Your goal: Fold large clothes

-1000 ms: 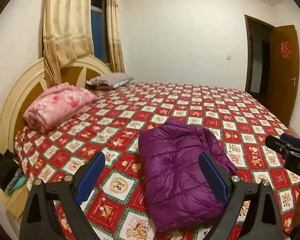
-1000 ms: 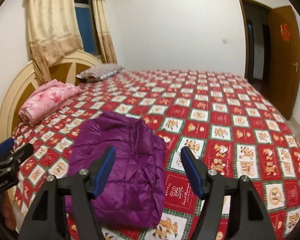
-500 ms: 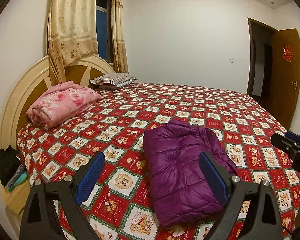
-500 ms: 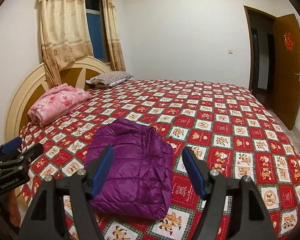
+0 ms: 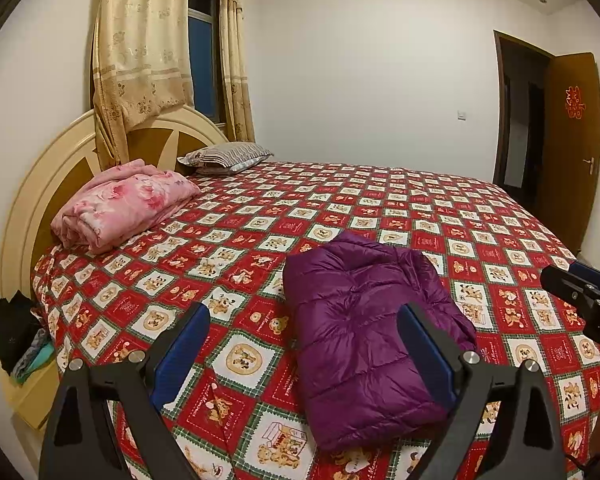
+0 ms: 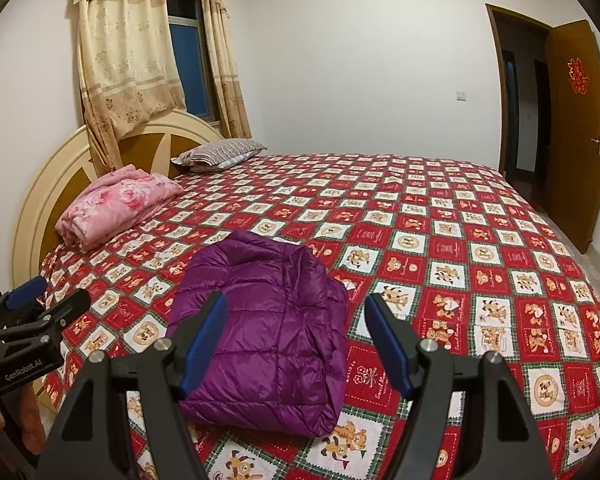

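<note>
The purple jacket [image 5: 364, 332] lies folded on the bed [image 5: 480, 216], beyond and below both pairs of fingers, and looks smaller and farther off than a second ago as both views have drawn back. The left gripper [image 5: 304, 348] and right gripper [image 6: 296, 340] stand wide apart, holding nothing, unchanged in spread.

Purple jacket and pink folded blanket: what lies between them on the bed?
Only bare patterned bedspread lies between the purple jacket and the pink blanket; both wrist views show it.
</note>
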Demonstrator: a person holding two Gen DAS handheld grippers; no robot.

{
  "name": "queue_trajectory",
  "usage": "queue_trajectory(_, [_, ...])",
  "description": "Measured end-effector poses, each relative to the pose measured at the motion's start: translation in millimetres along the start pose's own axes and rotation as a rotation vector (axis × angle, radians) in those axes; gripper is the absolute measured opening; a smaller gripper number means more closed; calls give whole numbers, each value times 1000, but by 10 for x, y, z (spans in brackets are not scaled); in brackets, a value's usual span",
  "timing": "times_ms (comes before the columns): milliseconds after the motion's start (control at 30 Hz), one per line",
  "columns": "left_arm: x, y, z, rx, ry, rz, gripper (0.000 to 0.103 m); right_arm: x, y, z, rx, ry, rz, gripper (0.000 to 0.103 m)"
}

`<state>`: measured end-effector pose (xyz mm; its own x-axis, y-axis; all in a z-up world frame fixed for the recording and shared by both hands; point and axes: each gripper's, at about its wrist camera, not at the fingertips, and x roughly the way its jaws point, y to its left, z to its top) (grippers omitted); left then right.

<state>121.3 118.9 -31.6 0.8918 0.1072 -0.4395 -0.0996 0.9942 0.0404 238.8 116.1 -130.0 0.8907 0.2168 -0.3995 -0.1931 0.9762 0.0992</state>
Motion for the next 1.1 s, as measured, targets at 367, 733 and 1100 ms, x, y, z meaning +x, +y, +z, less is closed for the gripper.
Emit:
queue_trajectory(367, [25, -9, -1, -1, 0, -1, 95, 5, -11, -1, 7, -1, 4, 74])
queue_trajectory(733, [51, -5, -9, 2, 5, 1, 95, 25, 18, -32, 13, 5, 6, 74])
queue_trajectory(1100, [78, 4, -30, 5, 9, 2, 95, 33, 41, -65, 14, 8, 6, 74])
